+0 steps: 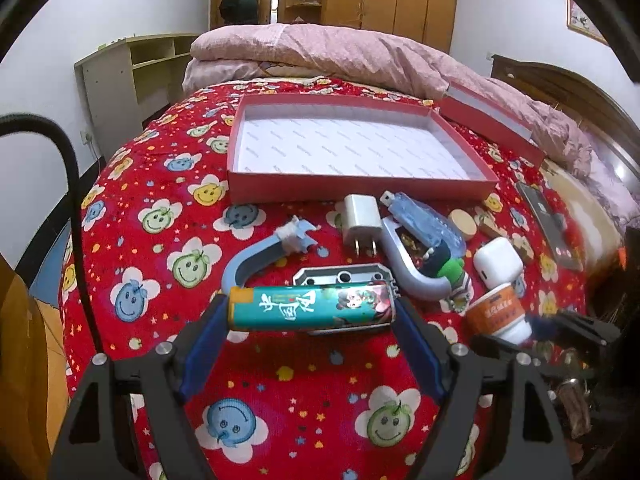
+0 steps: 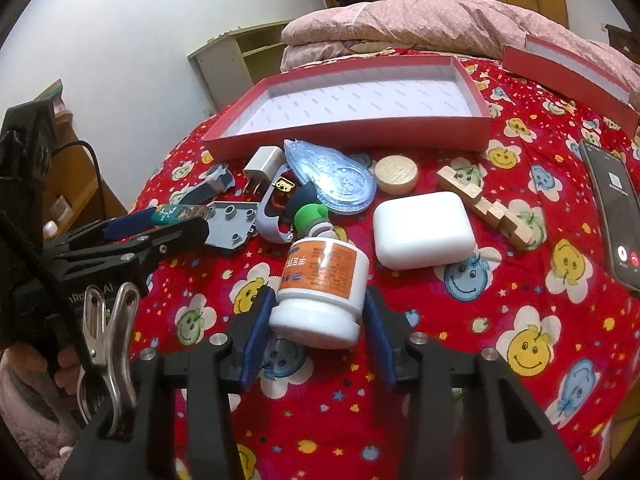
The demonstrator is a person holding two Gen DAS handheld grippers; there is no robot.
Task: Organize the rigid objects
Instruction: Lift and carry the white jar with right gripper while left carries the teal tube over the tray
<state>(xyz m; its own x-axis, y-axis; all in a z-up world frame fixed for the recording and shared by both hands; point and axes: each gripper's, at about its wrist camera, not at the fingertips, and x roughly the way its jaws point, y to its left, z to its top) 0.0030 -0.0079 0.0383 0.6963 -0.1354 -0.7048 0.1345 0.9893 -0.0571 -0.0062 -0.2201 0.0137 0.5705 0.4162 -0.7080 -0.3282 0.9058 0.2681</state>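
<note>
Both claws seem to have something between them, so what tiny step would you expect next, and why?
Probably lifting the teal cylindrical tube, held endwise by the left gripper, toward the empty red shallow box. The right gripper flanks the white orange-labelled bottle.

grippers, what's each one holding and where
Left gripper clamps the teal tube end to end. Right gripper straddles the white bottle near its cap; grip uncertain.

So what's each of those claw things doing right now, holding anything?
Left gripper: closed on the teal tube, gripped end to end.
Right gripper: closing around the white bottle; firm grip cannot be told.
</note>
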